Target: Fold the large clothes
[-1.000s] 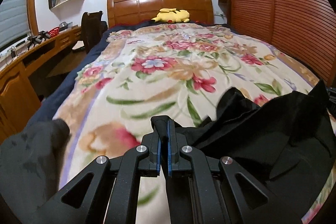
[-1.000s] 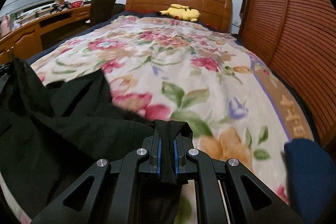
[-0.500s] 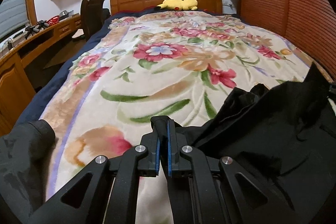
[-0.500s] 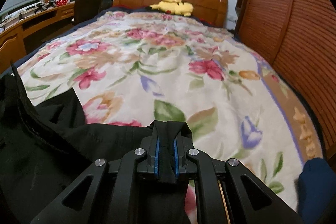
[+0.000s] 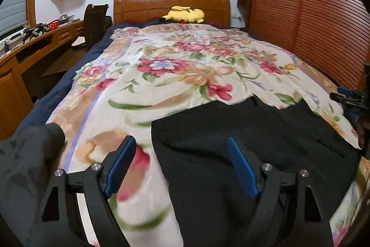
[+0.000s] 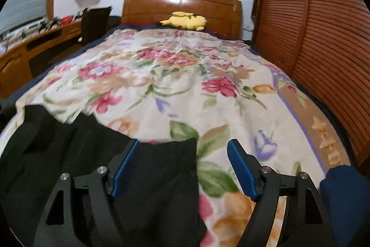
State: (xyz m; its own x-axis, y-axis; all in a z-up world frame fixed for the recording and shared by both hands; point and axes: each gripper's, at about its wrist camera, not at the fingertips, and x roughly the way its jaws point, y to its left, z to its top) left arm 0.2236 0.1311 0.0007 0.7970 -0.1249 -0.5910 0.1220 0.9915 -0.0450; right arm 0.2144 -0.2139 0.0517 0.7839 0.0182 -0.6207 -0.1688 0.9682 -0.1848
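Note:
A large black garment (image 5: pixel 242 145) lies spread flat on the near end of the floral blanket (image 5: pixel 175 71); it also shows in the right wrist view (image 6: pixel 69 154). My left gripper (image 5: pixel 182 163) is open over the garment's left edge, holding nothing. My right gripper (image 6: pixel 185 166) is open over the garment's right edge, holding nothing. The right gripper's side shows at the far right of the left wrist view (image 5: pixel 351 98).
A yellow plush toy (image 5: pixel 185 14) lies by the wooden headboard (image 5: pixel 171 4). A slatted wooden wardrobe (image 5: pixel 300 15) runs along the right. A desk (image 5: pixel 34 50) and chair (image 5: pixel 94 22) stand left. A dark grey cloth (image 5: pixel 25 166) lies near left; a blue cloth (image 6: pixel 342 198) near right.
Both grippers were shut on the black garment's edges; both have opened and let it go. The garment now lies flat on the blanket instead of bunched and lifted.

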